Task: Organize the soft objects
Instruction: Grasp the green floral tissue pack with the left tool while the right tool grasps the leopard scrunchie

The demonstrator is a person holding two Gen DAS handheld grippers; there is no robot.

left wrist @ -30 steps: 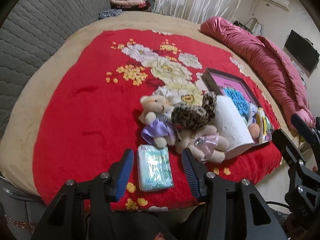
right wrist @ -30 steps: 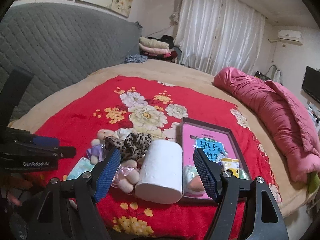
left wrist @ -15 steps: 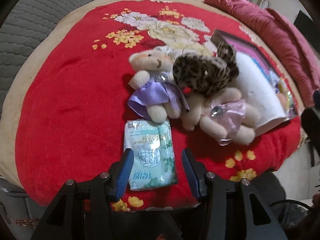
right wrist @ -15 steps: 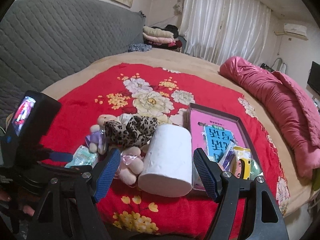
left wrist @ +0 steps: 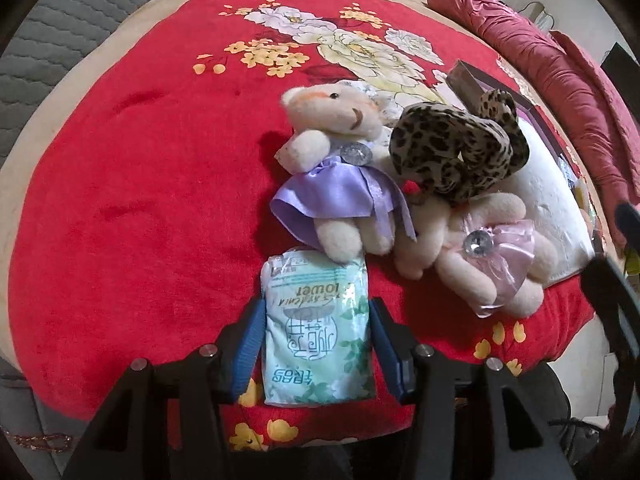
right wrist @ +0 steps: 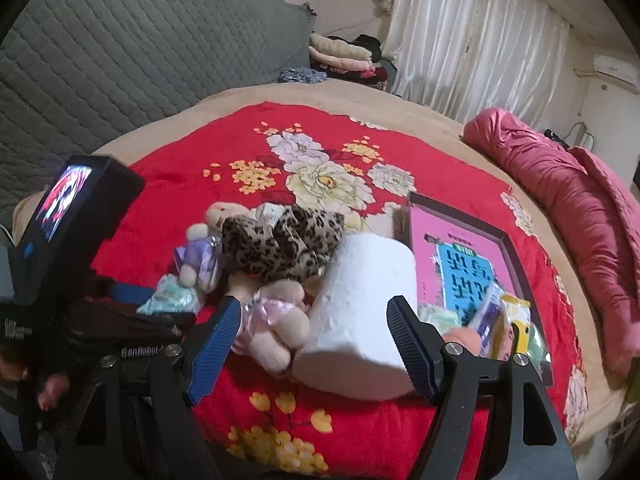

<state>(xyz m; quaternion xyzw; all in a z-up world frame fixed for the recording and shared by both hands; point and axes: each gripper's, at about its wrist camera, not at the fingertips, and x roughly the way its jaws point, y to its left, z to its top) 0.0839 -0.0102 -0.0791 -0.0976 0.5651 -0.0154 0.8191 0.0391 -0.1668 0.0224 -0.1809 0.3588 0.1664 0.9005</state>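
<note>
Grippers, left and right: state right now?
Left gripper: jaws opening, either side of the tissue pack, not gripping.
Right gripper: open, holding nothing, toilet roll ahead.

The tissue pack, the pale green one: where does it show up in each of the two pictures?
Left wrist view: the tissue pack lies low in the middle, between the left tool's blue pads, below the bear in the purple dress.
Right wrist view: only a corner of it shows, left of centre, beside the same bear.
Shared landmark: the leopard-print toy.

"lower" on tissue pack (left wrist: 318,328)
</note>
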